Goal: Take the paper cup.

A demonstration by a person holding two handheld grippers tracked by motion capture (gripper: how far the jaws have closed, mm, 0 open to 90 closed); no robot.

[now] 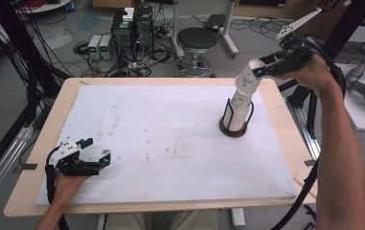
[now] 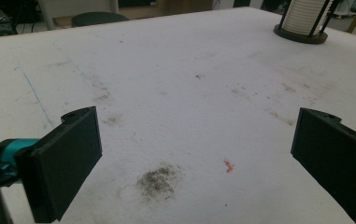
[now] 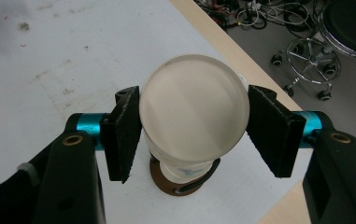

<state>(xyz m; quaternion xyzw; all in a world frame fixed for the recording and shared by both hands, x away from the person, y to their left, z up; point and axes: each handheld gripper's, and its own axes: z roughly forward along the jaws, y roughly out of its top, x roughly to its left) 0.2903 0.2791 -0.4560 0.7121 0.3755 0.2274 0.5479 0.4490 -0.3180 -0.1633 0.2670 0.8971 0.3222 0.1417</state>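
Observation:
A stack of white paper cups [image 1: 237, 112] stands in a black wire holder [image 1: 232, 130] at the right back of the white mat. My right gripper [image 1: 259, 71] is shut on the top cup [image 1: 247, 80], which leans to the right above the stack. Whether it is free of the cup below I cannot tell. In the right gripper view the cup's round end [image 3: 194, 112] sits squeezed between both pads [image 3: 124, 135], with the holder's brown base [image 3: 166, 184] beneath. My left gripper [image 1: 97, 150] rests open on the mat's near left corner, jaws wide and nothing between them [image 2: 196, 121].
The white mat [image 1: 170, 139] covers a wooden table [image 1: 41, 143] and carries smudges and a dark stain [image 2: 159, 179]. The holder [image 2: 302, 35] stands far off in the left gripper view. A black stool [image 1: 197, 43], computers and cables lie on the floor behind.

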